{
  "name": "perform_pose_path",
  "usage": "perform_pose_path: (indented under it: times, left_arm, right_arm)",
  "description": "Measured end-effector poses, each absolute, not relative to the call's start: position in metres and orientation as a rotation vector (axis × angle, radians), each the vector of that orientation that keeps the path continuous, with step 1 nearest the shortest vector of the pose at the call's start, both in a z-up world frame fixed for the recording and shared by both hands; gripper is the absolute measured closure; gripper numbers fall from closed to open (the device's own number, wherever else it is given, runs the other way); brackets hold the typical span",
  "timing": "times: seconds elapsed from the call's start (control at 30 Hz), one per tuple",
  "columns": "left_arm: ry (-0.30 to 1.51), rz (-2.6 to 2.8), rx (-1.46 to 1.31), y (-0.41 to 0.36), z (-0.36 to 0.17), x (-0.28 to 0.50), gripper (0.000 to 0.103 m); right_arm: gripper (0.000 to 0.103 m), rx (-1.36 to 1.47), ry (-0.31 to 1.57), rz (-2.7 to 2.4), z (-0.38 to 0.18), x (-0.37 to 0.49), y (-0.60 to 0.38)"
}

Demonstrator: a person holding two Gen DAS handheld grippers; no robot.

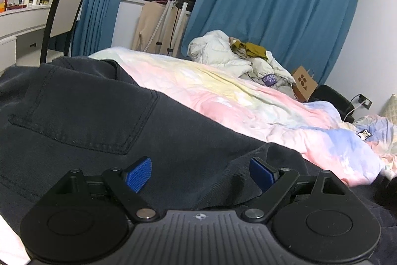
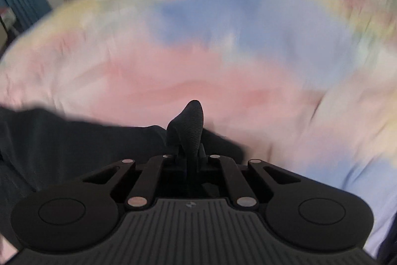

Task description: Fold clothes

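Dark navy trousers [image 1: 82, 113] lie on the bed with a back pocket facing up. My left gripper [image 1: 201, 174] is open, its blue pads [image 1: 139, 174] spread just above the trousers, with a raised fold of the dark cloth between them. In the blurred right wrist view, my right gripper [image 2: 189, 131] is shut on a pinch of the dark trousers [image 2: 62, 140], whose cloth trails away to the left over the pastel bedspread [image 2: 198, 61].
The pastel pink, yellow and blue bedspread [image 1: 248, 101] covers the bed. A pile of pale clothes [image 1: 238, 58] and a cardboard box [image 1: 304, 83] sit at its far side. A chair [image 1: 62, 19] and dressing table [image 1: 22, 21] stand at left. Blue curtains [image 1: 285, 4] hang behind.
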State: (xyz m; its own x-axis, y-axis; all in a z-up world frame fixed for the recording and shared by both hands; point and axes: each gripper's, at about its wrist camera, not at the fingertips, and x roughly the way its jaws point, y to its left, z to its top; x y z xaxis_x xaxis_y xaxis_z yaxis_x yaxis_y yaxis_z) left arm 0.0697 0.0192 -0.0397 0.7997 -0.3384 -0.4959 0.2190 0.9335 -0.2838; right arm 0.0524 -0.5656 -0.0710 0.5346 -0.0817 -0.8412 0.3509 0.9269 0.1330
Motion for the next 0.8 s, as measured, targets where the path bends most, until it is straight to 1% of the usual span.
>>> perform_pose_path:
  times: [0.2, 0.33, 0.47, 0.6, 0.67, 0.8]
  left_arm:
    - [0.568, -0.250, -0.196, 0.023, -0.039, 0.072, 0.015]
    - [0.569, -0.204, -0.171, 0.027, -0.041, 0.078, 0.015]
    - [0.555, -0.162, -0.190, 0.038, -0.038, 0.084, 0.015]
    - [0.553, -0.131, -0.206, 0.047, -0.037, 0.093, 0.015]
    - [0.555, -0.128, -0.215, 0.051, -0.039, 0.100, 0.015]
    - [0.546, -0.169, -0.240, 0.055, -0.046, 0.116, 0.015]
  right_arm:
    - [0.097, 0.275, 0.667, -0.277, 0.029, 0.062, -0.582]
    - [0.098, 0.221, 0.544, -0.292, 0.071, 0.101, -0.581]
    - [0.098, 0.184, 0.449, -0.332, 0.092, 0.164, -0.577]
    - [0.097, 0.140, 0.462, -0.371, 0.073, 0.237, -0.576]
    - [0.096, 0.126, 0.481, -0.381, 0.045, 0.269, -0.574]
    - [0.096, 0.157, 0.543, -0.413, -0.024, 0.298, -0.572]
